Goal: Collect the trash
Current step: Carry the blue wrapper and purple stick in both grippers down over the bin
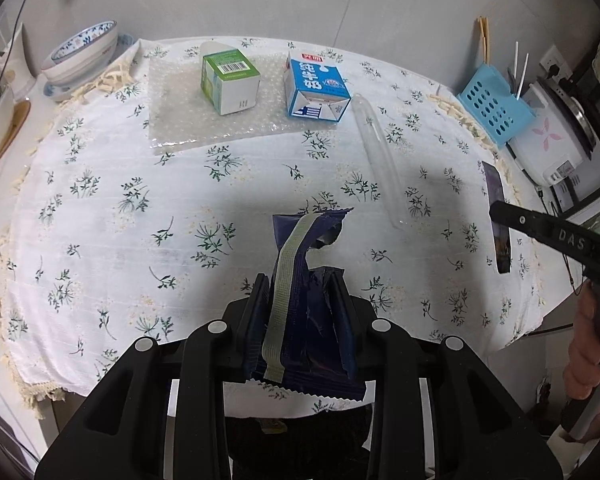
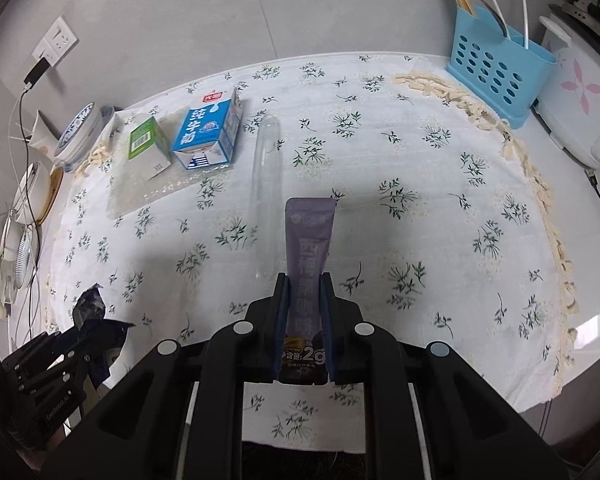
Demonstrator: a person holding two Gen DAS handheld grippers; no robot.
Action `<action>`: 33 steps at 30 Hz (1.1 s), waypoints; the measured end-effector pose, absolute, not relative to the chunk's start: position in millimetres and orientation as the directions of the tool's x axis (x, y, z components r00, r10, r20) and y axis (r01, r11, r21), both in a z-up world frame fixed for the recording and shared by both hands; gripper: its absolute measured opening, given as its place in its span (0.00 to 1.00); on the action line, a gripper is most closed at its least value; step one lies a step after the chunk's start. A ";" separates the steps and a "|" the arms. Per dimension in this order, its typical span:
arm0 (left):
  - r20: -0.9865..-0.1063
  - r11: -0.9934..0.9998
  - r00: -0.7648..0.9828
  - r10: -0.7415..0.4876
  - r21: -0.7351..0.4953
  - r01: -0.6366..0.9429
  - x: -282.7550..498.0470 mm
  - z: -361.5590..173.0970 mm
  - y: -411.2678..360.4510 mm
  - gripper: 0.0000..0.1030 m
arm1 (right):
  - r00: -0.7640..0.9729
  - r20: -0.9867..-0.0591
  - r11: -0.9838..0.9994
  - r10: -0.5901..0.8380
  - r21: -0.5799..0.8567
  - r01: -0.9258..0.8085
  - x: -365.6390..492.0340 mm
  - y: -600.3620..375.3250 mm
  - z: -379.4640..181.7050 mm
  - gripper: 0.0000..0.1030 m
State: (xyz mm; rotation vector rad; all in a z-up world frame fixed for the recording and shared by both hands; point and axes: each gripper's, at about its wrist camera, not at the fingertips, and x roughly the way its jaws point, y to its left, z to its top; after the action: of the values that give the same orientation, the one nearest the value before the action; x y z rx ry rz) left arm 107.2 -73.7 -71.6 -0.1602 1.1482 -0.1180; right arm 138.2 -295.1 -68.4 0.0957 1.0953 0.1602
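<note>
Both grippers are loaded. The left gripper (image 1: 302, 280) is clamped on a crumpled dark blue wrapper (image 1: 300, 300), held up off the tablecloth (image 1: 140, 208). The right gripper (image 2: 305, 280) pinches a purple sachet (image 2: 309, 264), standing upright between its jaws. More trash sits on the cloth: a clear tube (image 2: 265, 184) at 11 o'clock of the sachet, then a blue carton (image 2: 208, 136) and a green carton (image 2: 148, 152) on bubble wrap (image 1: 188, 120), about 10 o'clock. A blue caddy (image 2: 496, 76) is at 1 o'clock.
</note>
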 end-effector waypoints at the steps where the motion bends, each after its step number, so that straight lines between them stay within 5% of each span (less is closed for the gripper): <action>1: -0.895 0.982 0.410 -0.177 -0.189 0.011 104.6 -68.7 -72.7 0.30 | 0.454 -0.874 0.984 0.176 0.156 -0.083 132.1 -294.6 -64.4 0.14; 33: -0.874 0.979 0.444 -0.197 -0.197 0.047 -6.7 -51.4 -64.0 0.30 | 0.459 -0.864 0.973 0.206 0.131 -0.189 -30.6 -254.9 -71.0 0.14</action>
State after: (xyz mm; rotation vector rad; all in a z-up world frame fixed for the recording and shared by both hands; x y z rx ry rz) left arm -6.7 -64.0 -51.4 -0.1516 1.1013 -0.1521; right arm -30.6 -254.9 -71.0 0.0173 1.0662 0.2429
